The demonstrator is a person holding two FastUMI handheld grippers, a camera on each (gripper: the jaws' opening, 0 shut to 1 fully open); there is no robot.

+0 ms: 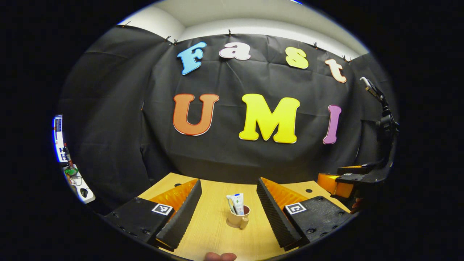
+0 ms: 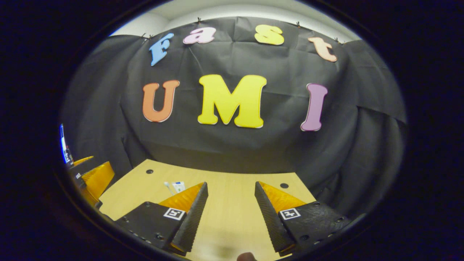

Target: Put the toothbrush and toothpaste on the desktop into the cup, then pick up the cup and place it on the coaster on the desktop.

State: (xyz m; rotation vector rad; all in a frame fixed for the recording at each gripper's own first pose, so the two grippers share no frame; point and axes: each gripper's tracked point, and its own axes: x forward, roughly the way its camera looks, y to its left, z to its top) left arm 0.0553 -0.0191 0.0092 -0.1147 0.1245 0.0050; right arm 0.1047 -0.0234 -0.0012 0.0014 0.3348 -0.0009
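Cup (image 1: 238, 218) stands upright on desktop (image 1: 214, 232), dead ahead of left gripper (image 1: 229, 214), centred between its spread jaws but not touched. Beige, handle toward camera; toothbrush (image 1: 230, 203) and toothpaste (image 1: 238, 203) stand upright inside, tops above rim. Looks to sit on a round coaster (image 1: 230, 224), hard to tell. Right gripper (image 2: 230, 214) spread too, holding nothing, cup off to its left, so left is nearer

Both grippers are just hanging level, jaws spread wide, gripping nothing. Left gripper (image 1: 229, 203) points straight ahead; right gripper (image 2: 231, 206) does the same, and it's also visible off at the left gripper view's right edge.
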